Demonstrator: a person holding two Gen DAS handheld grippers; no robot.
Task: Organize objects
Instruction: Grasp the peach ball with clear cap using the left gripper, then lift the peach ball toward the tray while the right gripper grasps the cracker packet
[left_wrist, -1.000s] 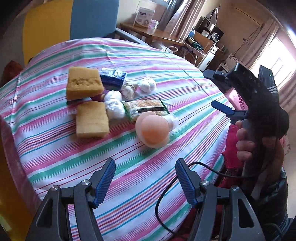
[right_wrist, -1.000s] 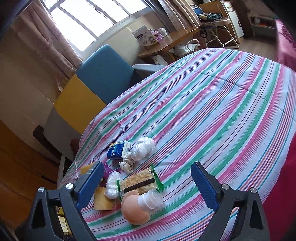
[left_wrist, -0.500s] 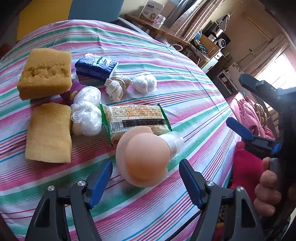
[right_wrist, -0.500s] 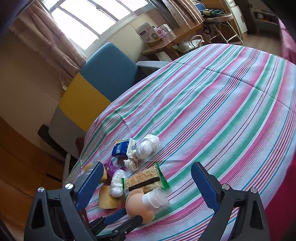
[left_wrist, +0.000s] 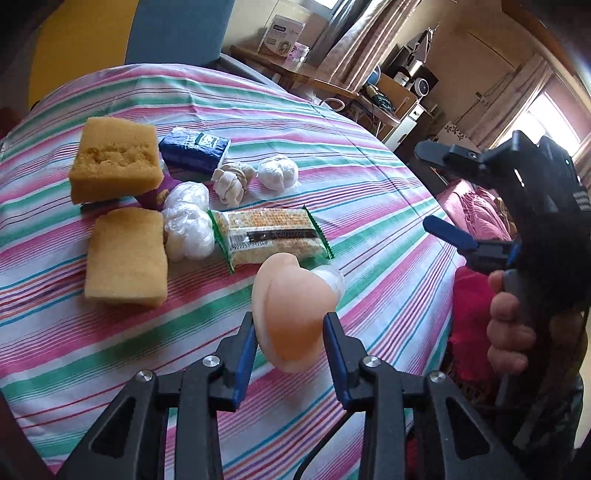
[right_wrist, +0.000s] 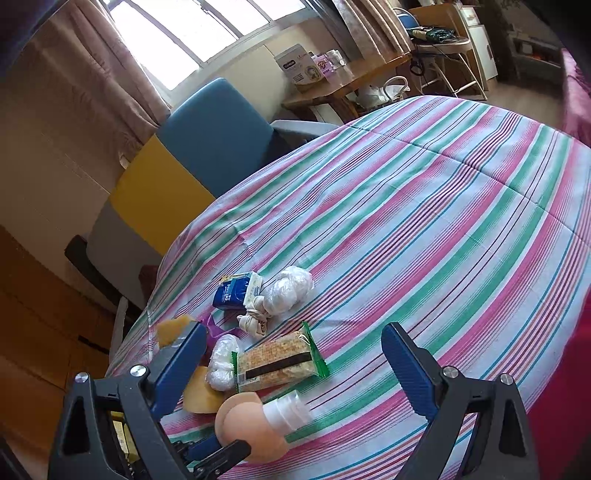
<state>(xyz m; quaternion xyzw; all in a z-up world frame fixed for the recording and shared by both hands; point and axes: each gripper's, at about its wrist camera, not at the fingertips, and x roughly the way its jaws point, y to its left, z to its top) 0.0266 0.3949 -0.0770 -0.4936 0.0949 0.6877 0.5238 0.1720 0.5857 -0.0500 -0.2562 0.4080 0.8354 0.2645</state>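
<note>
The left gripper (left_wrist: 290, 332) has just been closing and now squeezes the peach ball-shaped bottle (left_wrist: 291, 314), near on the striped table (left_wrist: 369, 184). The right gripper (right_wrist: 291, 365) waits, jaws wide. The sponges (left_wrist: 125, 254) and snack pack (left_wrist: 269, 236) are still unsorted.

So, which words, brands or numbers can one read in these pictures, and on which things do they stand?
None can be read for certain.
Blue tissue pack: white lettering, blurred.
Cracker packet: print on its black band, too small.
Box on the far desk: label blurred.
</note>
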